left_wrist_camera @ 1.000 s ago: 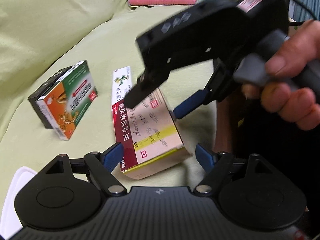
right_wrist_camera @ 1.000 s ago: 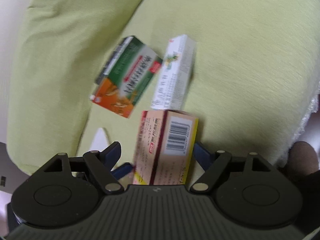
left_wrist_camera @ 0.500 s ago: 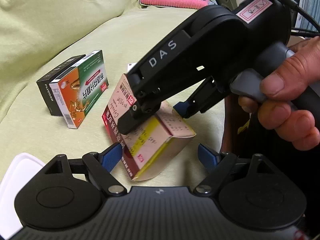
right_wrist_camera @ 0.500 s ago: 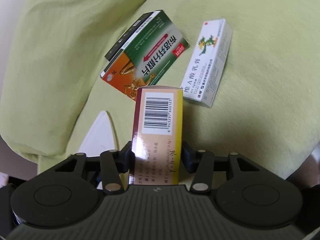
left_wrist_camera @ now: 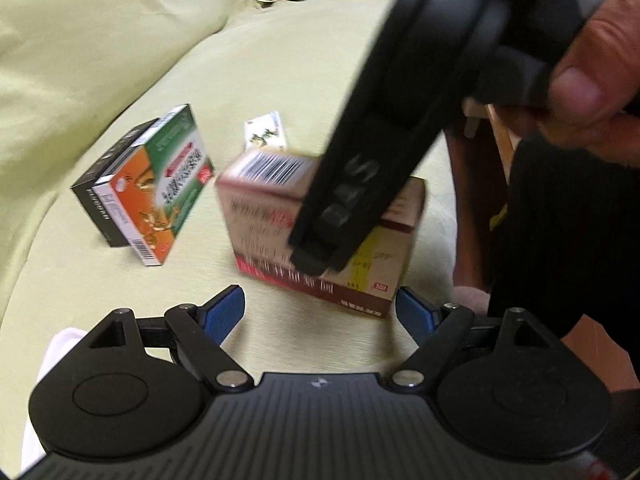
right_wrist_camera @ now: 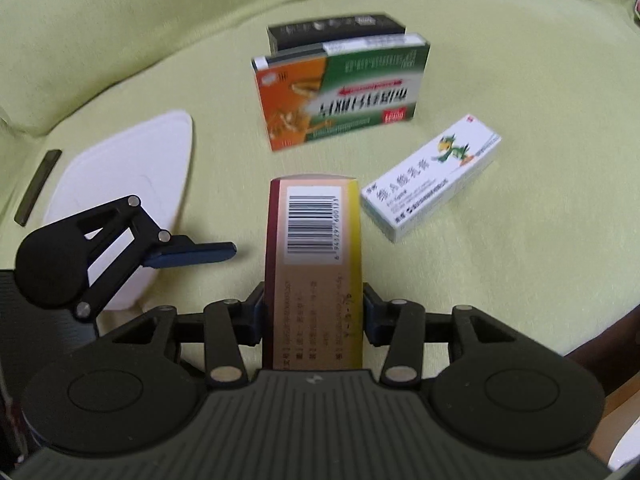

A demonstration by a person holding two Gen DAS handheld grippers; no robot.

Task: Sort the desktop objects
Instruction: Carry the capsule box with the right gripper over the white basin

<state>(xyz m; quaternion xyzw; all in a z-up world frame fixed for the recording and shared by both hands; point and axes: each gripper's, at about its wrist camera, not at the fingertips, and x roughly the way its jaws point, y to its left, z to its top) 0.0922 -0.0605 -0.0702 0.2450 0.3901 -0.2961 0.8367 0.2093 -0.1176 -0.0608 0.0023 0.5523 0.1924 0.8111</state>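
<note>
The right gripper [right_wrist_camera: 314,312] has its two blue-padded fingers clamped on the long sides of a tan cardboard medicine box with a maroon stripe, yellow band and barcode end [right_wrist_camera: 314,264], which it holds with the barcode end pointing away over the green cushion [right_wrist_camera: 500,300]. The left gripper [left_wrist_camera: 320,312] stands wide open and empty, just short of the same box, one finger to either side of it. Out from the held box, a white carton with a green cartoon dragon [right_wrist_camera: 432,176] lies flat just beside it on the right. Farther back, an orange-and-green medicine box [right_wrist_camera: 340,92] stands on edge with a black box [right_wrist_camera: 336,32] against its far side. A white plastic lid [right_wrist_camera: 120,200] rests near the cushion's left edge.

Judging from this, the box is being carried to join the standing pair. The grip sits near the box's rear end, so the long free end could droop or twist out. The soft cushion gives poor footing, and a hard set-down could topple the upright boxes. The open left gripper close beneath might also snag the box
</note>
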